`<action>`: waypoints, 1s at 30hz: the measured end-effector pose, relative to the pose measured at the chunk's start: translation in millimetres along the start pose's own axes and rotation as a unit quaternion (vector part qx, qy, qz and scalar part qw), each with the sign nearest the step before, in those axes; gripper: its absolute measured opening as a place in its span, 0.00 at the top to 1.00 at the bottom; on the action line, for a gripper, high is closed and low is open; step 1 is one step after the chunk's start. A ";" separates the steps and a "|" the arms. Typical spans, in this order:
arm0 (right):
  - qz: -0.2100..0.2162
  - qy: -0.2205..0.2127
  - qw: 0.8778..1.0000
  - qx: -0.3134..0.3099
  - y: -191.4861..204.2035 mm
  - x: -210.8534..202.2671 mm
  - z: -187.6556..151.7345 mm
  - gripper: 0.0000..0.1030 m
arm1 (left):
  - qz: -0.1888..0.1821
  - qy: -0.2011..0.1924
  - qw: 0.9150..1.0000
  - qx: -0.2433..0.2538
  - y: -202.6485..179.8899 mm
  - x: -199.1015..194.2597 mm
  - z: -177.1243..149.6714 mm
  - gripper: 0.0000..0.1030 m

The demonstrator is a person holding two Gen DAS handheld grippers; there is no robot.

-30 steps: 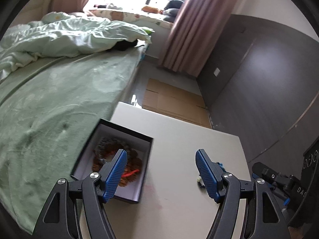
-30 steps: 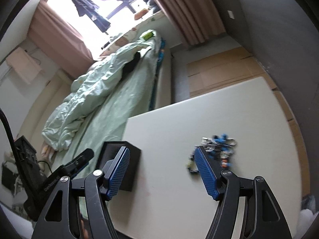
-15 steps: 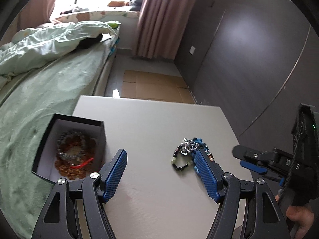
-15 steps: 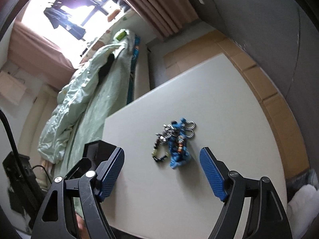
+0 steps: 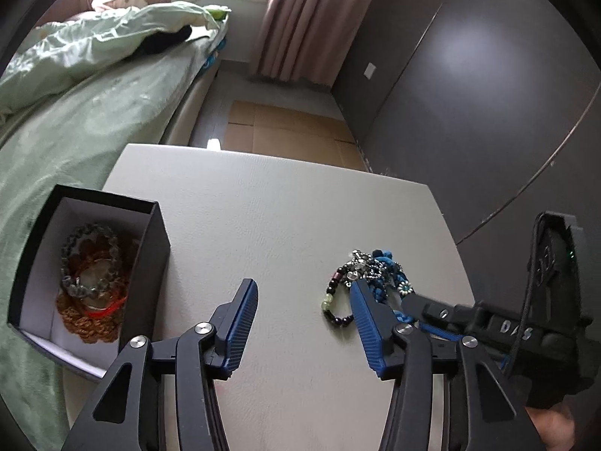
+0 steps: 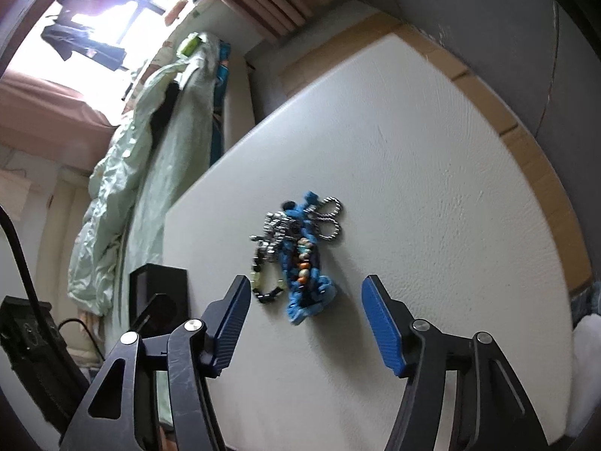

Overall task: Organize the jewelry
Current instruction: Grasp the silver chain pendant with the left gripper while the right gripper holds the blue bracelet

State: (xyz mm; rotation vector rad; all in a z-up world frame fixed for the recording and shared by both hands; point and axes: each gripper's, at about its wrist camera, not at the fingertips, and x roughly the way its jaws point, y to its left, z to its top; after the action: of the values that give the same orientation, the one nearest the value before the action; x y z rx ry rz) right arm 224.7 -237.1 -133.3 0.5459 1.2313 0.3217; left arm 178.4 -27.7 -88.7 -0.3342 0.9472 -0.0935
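Observation:
A pile of jewelry (image 6: pixel 300 255) lies on the white table (image 6: pixel 432 195): a blue braided cord, a black bead bracelet (image 5: pixel 336 300) and silver chains. It also shows in the left wrist view (image 5: pixel 379 274). A black box (image 5: pixel 86 274) with a white inside holds several bracelets at the table's left edge. My left gripper (image 5: pixel 304 323) is open and empty above the table between box and pile. My right gripper (image 6: pixel 306 312) is open and empty, its fingers on either side of the pile's near end, just above it.
A bed with green bedding (image 5: pixel 75 105) runs along the table's left side. Cardboard sheets (image 5: pixel 285 131) lie on the floor beyond the table. A dark wall (image 5: pixel 469 94) stands to the right. The right gripper's body (image 5: pixel 518 330) reaches in at the pile's right.
The left view has swung right from the box toward the pile. My right gripper has moved in closer to the pile, which now sits between its open fingers.

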 end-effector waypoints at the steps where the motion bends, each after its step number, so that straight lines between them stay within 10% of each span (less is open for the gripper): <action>1: -0.002 0.007 1.000 0.001 -0.9 4.8 0.6 0.43 | 0.001 0.003 1.000 0.001 -0.7 2.7 1.3 0.49; 7: 0.023 0.012 0.999 0.026 -10.2 10.3 8.0 0.89 | -0.001 0.020 1.000 0.002 -4.1 20.2 4.1 0.49; 30: 0.077 -0.081 0.993 0.048 -7.5 -51.2 15.1 0.90 | -0.034 0.035 0.990 0.130 -61.0 59.9 -2.7 0.58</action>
State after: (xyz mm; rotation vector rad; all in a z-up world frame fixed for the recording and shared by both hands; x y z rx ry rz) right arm 222.7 -273.0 -93.0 0.7395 1.0541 0.3429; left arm 215.2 -99.4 -117.3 -0.1226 0.9806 -0.2911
